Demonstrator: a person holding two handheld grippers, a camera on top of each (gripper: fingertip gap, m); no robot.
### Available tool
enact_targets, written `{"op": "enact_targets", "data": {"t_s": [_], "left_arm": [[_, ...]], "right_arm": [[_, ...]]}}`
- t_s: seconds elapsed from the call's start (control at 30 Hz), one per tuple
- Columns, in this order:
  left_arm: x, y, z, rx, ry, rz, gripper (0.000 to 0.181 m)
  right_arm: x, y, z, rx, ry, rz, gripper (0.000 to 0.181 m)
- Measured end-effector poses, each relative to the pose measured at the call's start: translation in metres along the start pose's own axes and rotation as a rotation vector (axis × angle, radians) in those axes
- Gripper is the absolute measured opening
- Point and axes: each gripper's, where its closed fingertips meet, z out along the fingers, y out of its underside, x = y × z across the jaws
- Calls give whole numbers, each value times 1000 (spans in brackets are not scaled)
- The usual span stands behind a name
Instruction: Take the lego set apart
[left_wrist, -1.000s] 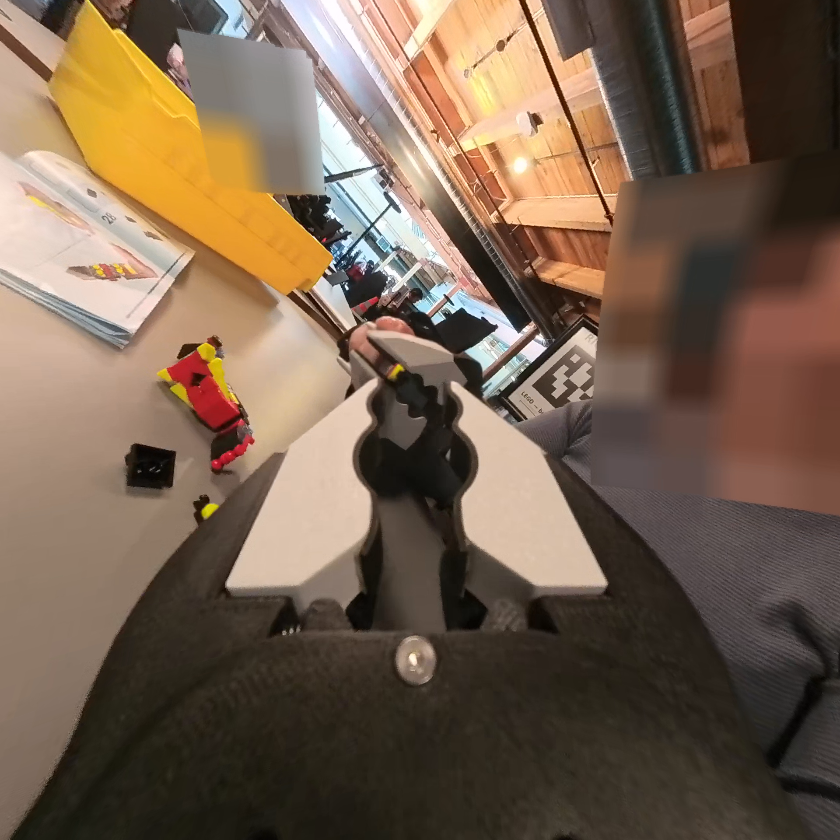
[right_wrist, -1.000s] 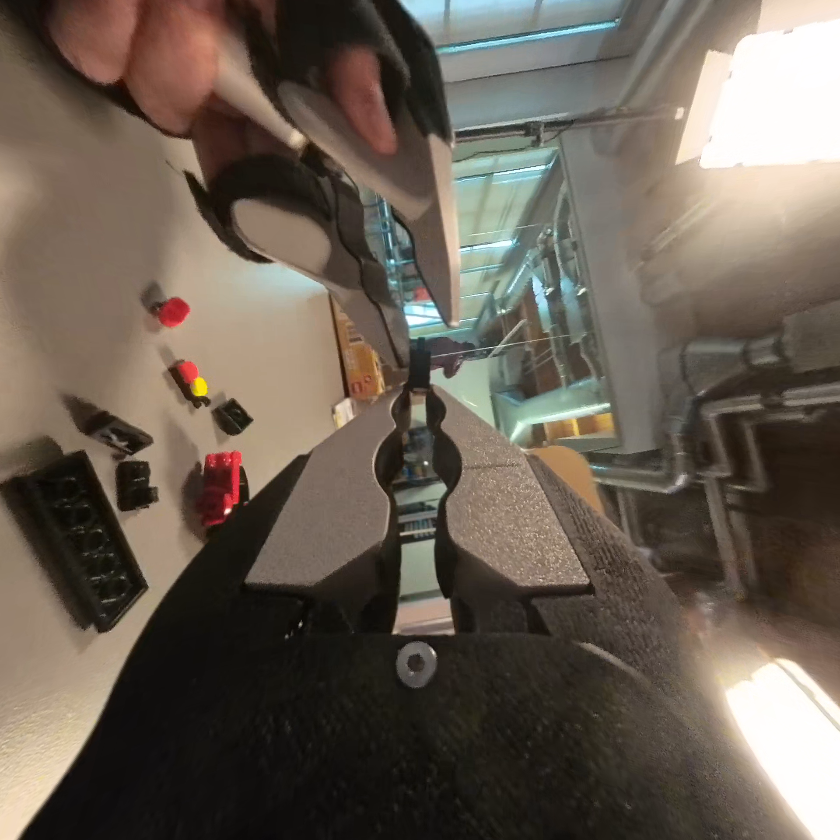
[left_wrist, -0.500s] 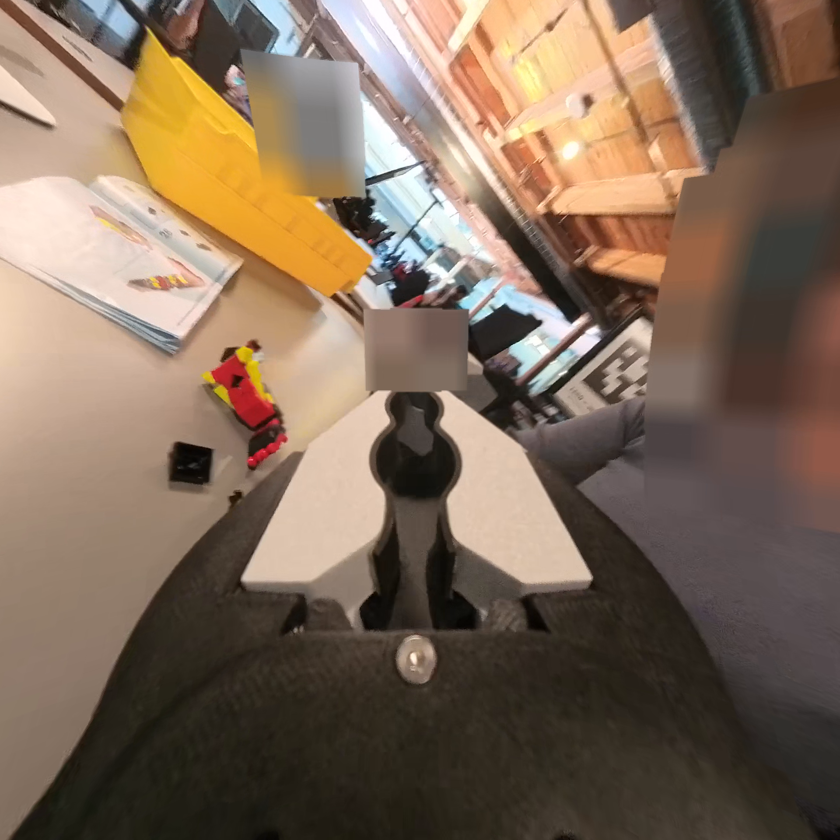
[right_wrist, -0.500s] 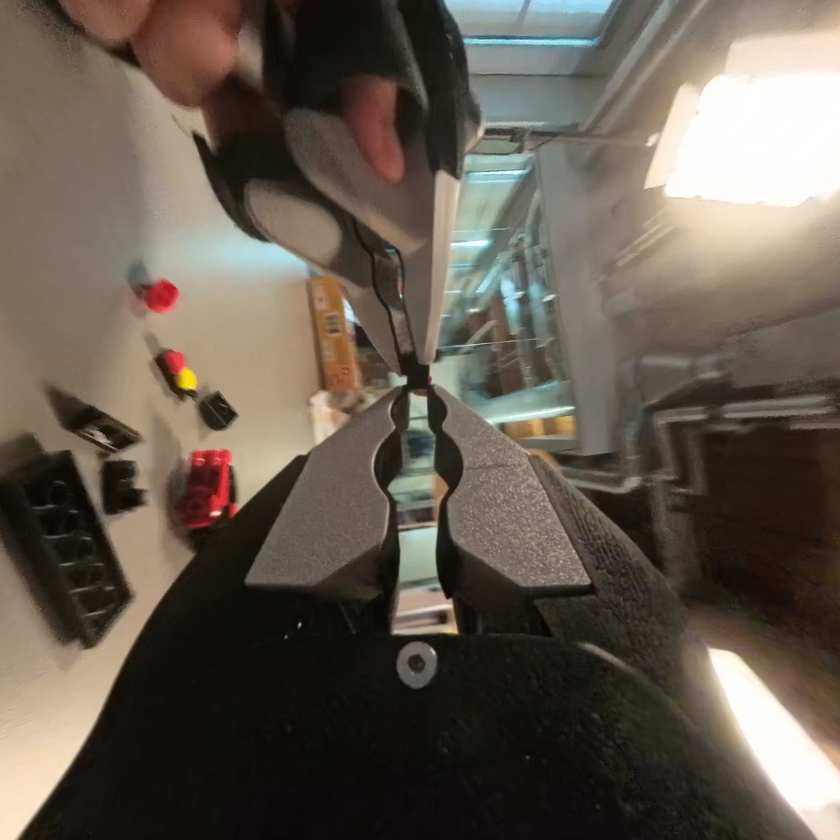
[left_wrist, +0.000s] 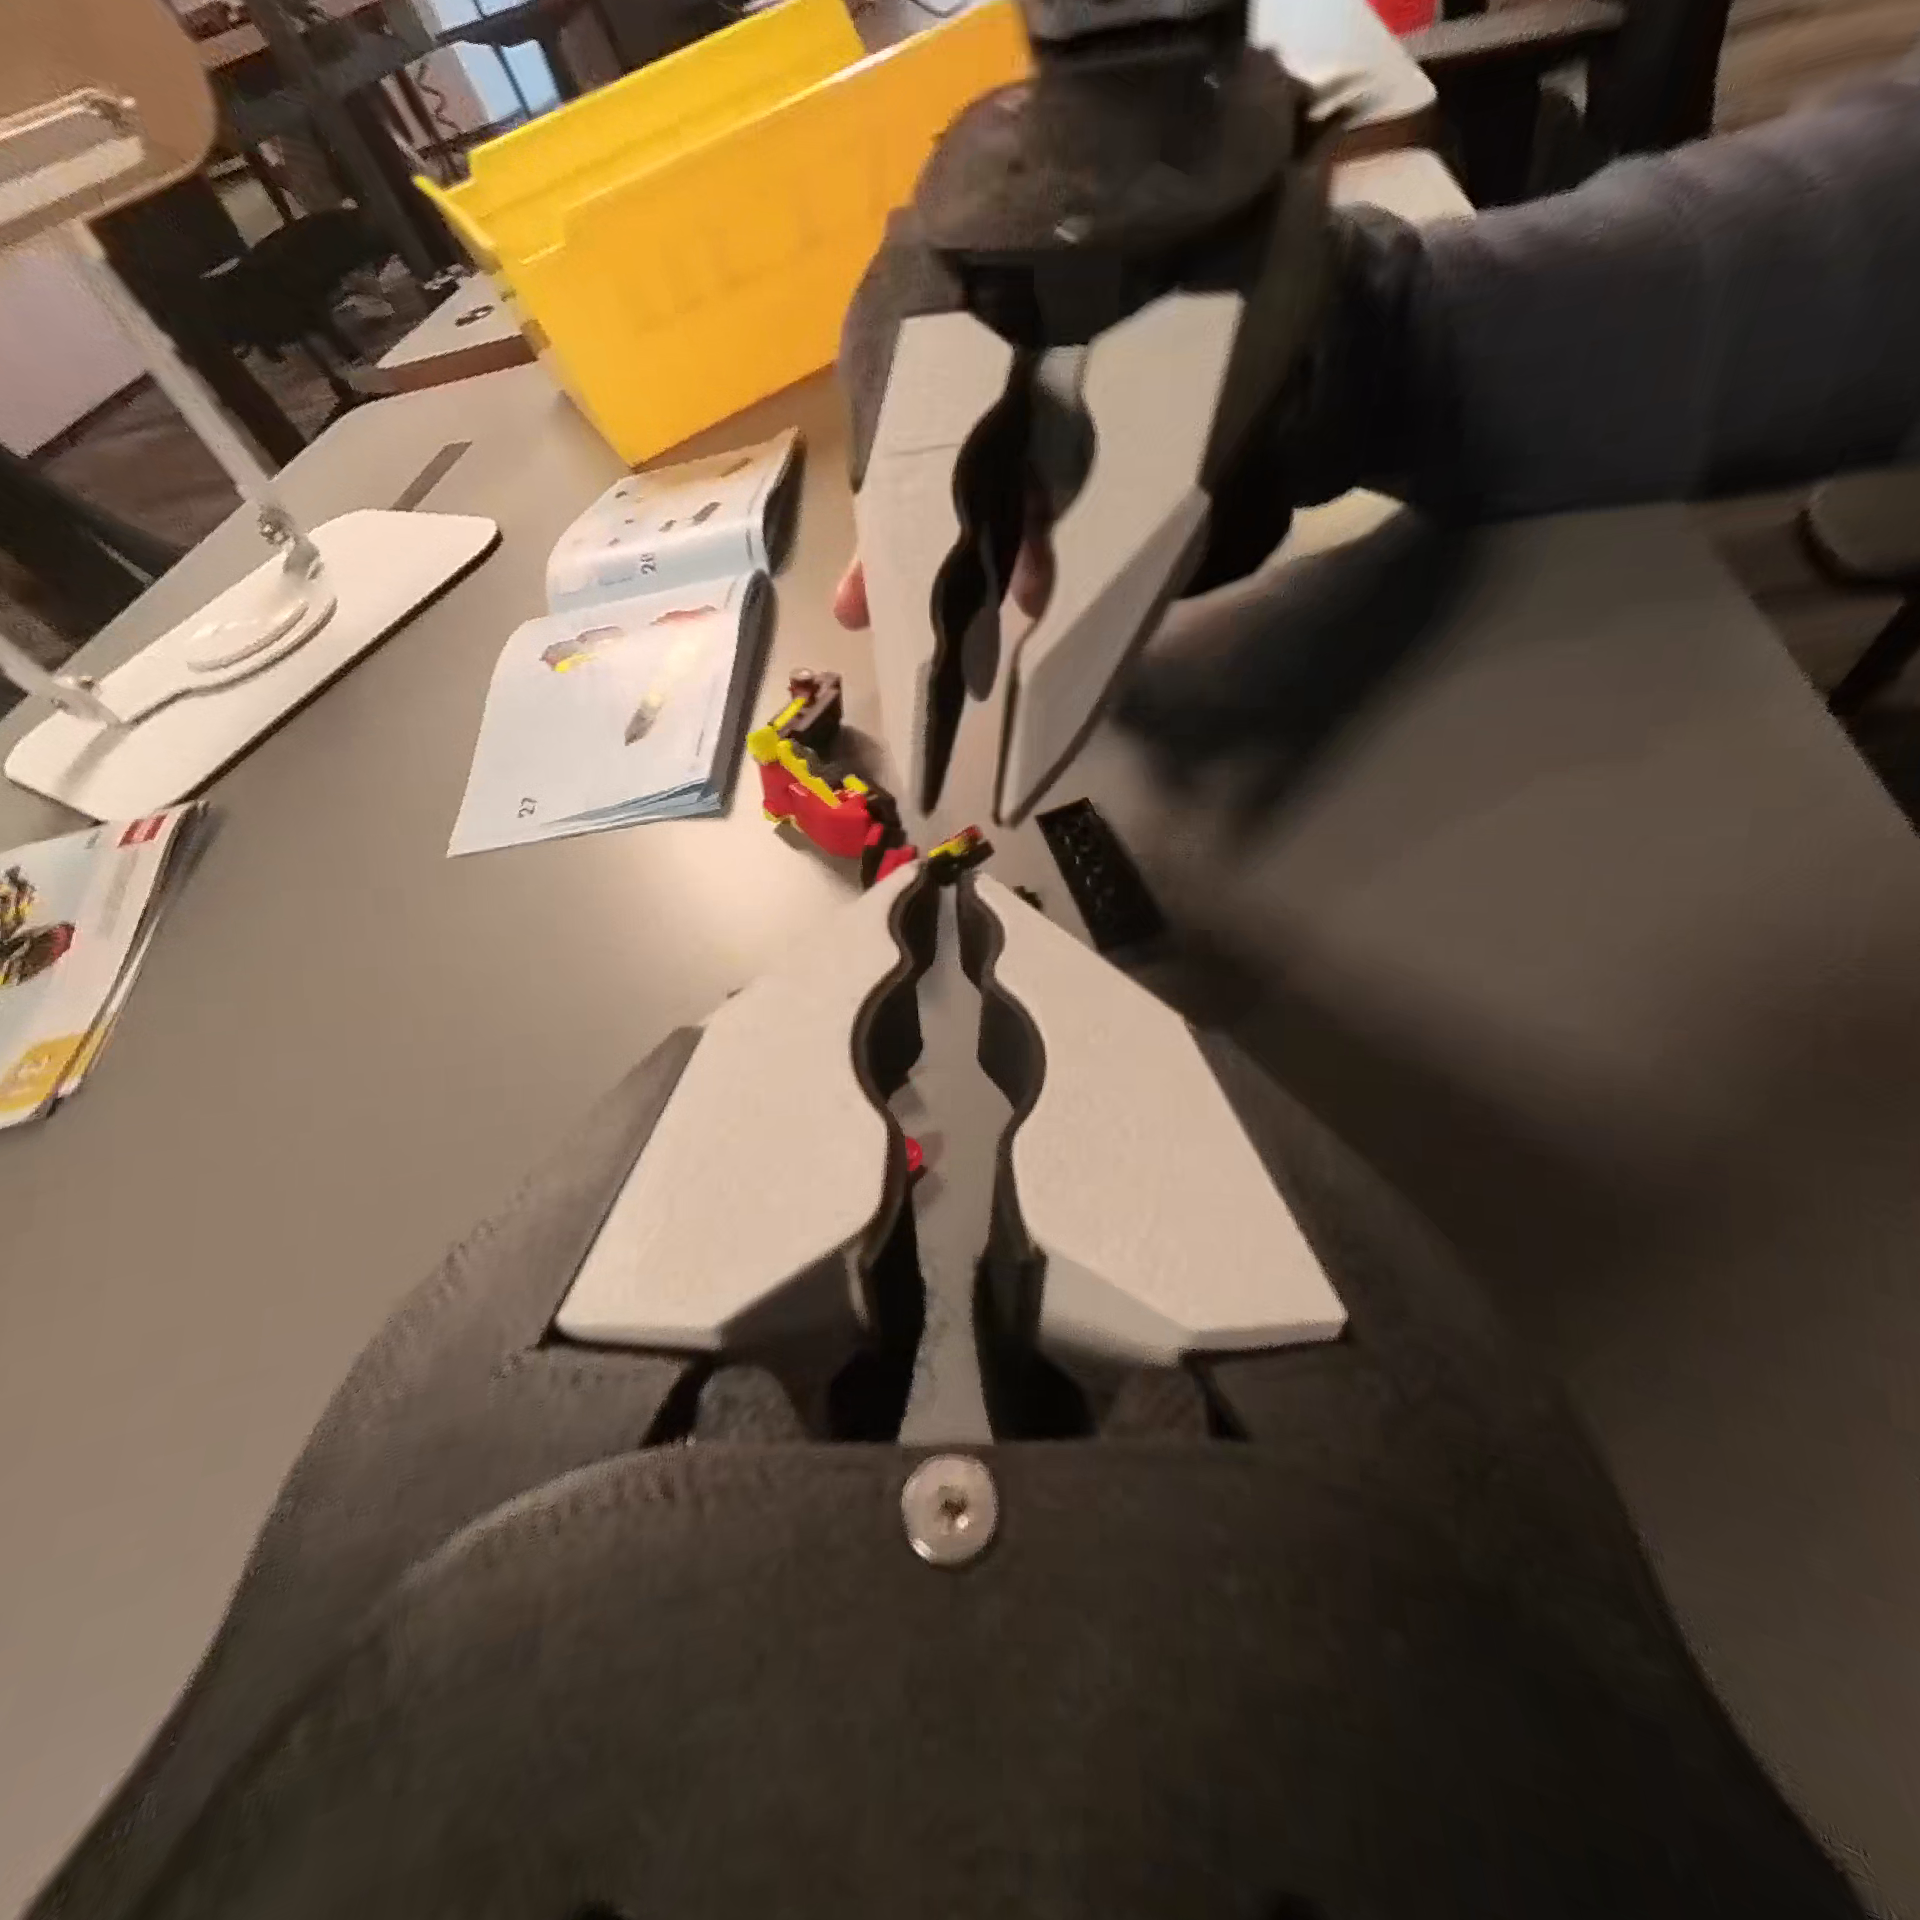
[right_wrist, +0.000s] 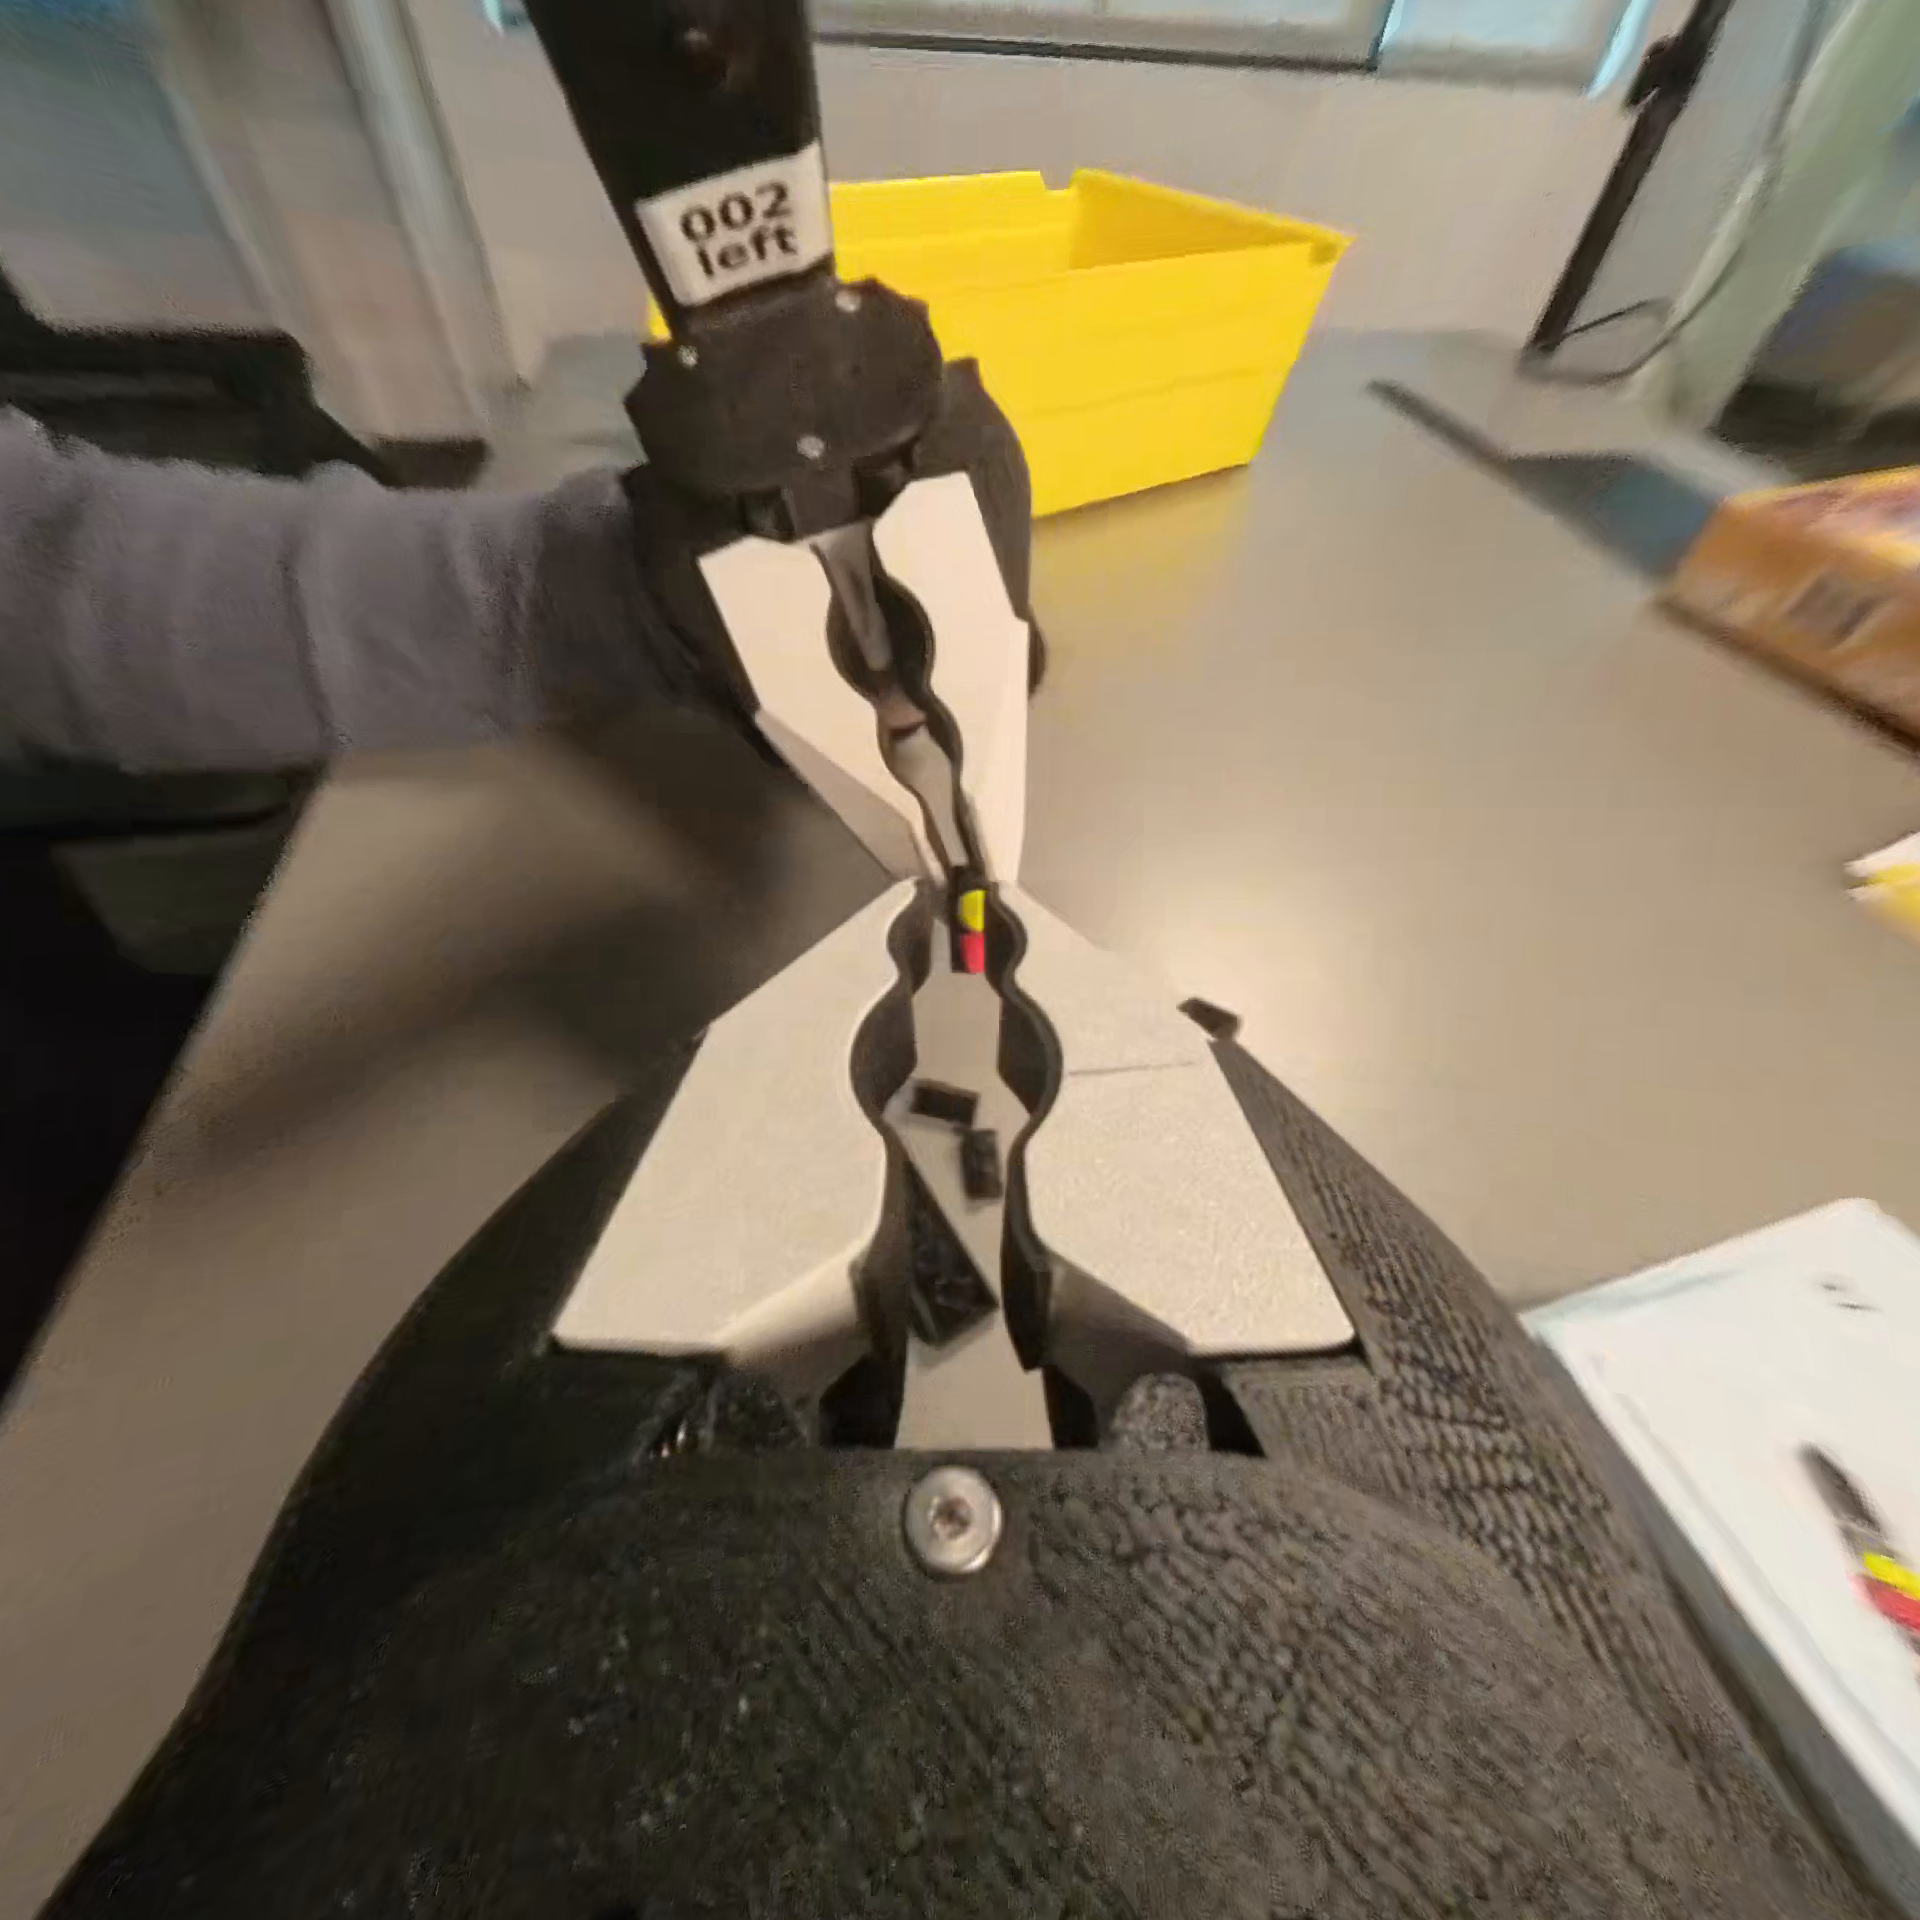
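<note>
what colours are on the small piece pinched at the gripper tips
Yellow, red and black on the small piece; clearest in the right wrist view.

- In the left wrist view an open booklet (left_wrist: 634, 707) lies on the table (left_wrist: 312, 1039), with a bin (left_wrist: 727, 218) behind it at the far edge
- A part-built lego model (left_wrist: 821, 790) sits just right of the booklet
- A flat plate (left_wrist: 1101, 878) lies right of the model
- A lamp base (left_wrist: 249, 634) stands far left

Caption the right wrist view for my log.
Left claw holds a small red-and-yellow lego piece at the right claw, whose tips stand open.
</note>
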Motion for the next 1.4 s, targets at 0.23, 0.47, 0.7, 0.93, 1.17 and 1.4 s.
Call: {"op": "enact_targets", "data": {"t_s": [0.23,0.47,0.7,0.93,1.17,1.4], "left_arm": [[10,-11,0,51,50,14,2],[6,-16,-2,95,68,-139,4],[-8,-37,-19,317,322,-711,21],[-12,-22,-8,248,311,-829,7],[-17,-16,-3,220,278,-886,4],[-16,-3,6,124,219,-876,3]], "right_arm": [[-5,14,-3,-88,-78,114,21],[-1,9,-2,-64,-5,-70,5],[18,9,-2,-125,251,-492,5],[24,6,-3,-142,337,-603,5],[32,12,-2,-185,395,-626,6],[27,19,5,-241,377,-656,6]]}}
